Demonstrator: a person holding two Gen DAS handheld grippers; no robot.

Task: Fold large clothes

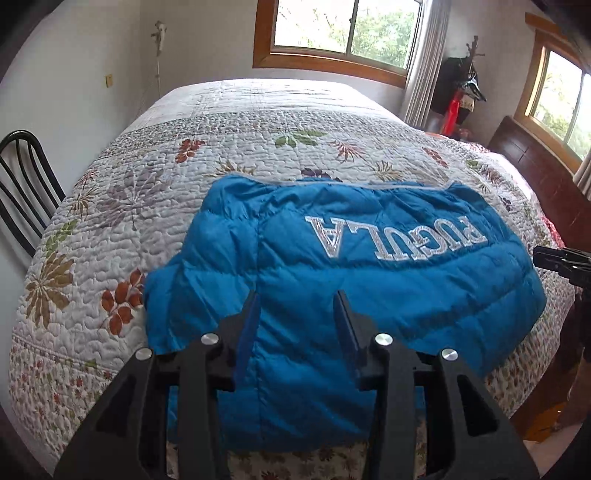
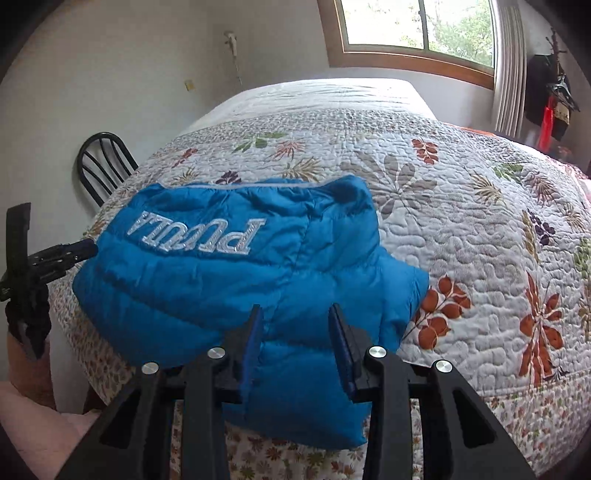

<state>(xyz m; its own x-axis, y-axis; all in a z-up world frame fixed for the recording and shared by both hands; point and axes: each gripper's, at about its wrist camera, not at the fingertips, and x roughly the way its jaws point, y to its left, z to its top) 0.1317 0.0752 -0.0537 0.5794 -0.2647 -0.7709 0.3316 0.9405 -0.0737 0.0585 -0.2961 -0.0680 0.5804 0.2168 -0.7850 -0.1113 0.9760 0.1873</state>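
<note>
The blue puffer jacket lies folded on the quilted bed, its near edge hanging over the bedside. Both the left gripper and right gripper hover above that edge, jaws partly open and holding nothing. Silver letters on the jacket, seen upside down, seem to read "PUGULA".

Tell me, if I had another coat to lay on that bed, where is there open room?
Plenty beyond the blue jacket: the flowered quilt lies bare from the jacket's far edge to the window end, and on the strip toward the black chair. It is crowded only at the near edge, where the jacket overhangs and the left gripper and right gripper hover.
</note>
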